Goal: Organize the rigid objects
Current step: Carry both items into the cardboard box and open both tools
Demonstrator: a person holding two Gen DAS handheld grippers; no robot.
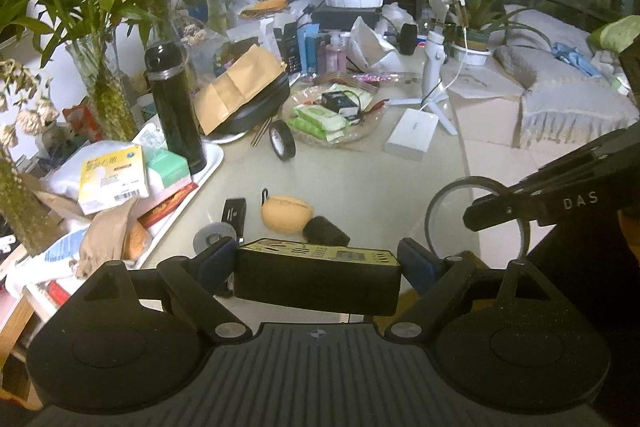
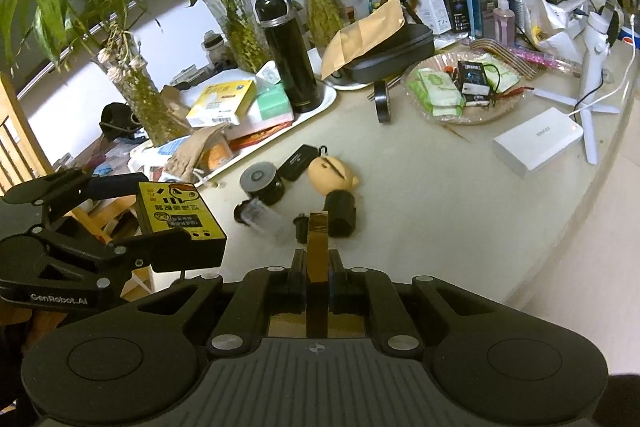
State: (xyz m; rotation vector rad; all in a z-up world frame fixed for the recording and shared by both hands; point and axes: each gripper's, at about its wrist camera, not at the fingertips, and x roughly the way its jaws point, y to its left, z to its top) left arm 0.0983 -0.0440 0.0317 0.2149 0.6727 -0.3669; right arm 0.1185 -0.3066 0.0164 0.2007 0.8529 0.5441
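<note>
1. Right now my left gripper (image 1: 318, 259) has its jaws spread wide and clamped on the two ends of a black box with a yellow printed label (image 1: 316, 277); the pads press on its short sides and it hangs clear of the table.
2. That box looks stiff and boxy, probably moderately heavy for its size. I judge the end-to-end hold sound, though the smooth sides could slip if I tilt it.
3. My right gripper (image 2: 318, 267) is closed nearly all the way on the thin edge of a roll of clear tape (image 1: 478, 219), which stands on edge between the pads.
4. The tape roll is light and rigid but narrow, so I expect it could pivot in the pinch; gripping across the ring wall is the sensible place.
5. Just beyond the jaws, on the pale tabletop (image 2: 420, 195), lie a round-headed doll figure (image 2: 334, 173), a grey-topped black spool (image 2: 262, 183), a small black card case (image 2: 298, 163) and a clear cylinder (image 2: 260, 217), near one another.
6. Further out sit a white tray (image 2: 320, 103) with a black flask (image 2: 290, 55), a glass dish of green packets (image 2: 460, 95) and a white power bank (image 2: 538, 143).
7. Bamboo in glass vases (image 2: 240, 27) lines the wall side; the room is cluttered and dim.
</note>
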